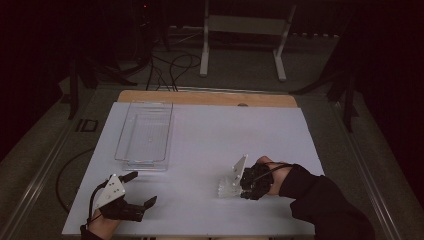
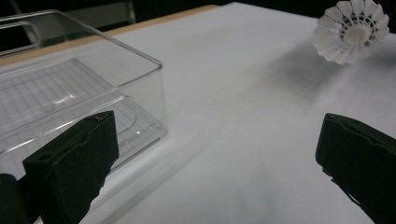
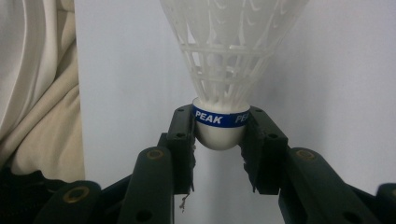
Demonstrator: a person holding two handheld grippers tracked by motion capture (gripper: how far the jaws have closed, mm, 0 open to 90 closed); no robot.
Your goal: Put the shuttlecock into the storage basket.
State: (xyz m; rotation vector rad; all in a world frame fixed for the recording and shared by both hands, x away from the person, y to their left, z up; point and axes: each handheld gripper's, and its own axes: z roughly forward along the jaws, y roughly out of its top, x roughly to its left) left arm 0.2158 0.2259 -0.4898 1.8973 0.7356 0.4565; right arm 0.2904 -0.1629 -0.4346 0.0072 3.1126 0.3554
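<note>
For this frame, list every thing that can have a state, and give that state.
Shuttlecock: clamped by its cork between the right gripper's fingers, skirt pointing away.
Right gripper: shut on the shuttlecock.
Left gripper: open, holding nothing.
Clear plastic bin: upright on the table, empty.

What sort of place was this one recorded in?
Probably a lab or studio recording bench: a white-covered table in a dark room, cables trailing over the floor, and a white metal stand behind it.

We read one text: "PEAK", white capitals on the blue band round the shuttlecock [image 3: 219, 122] cork base, right gripper view. A second word starts right of it, cut off.
</note>
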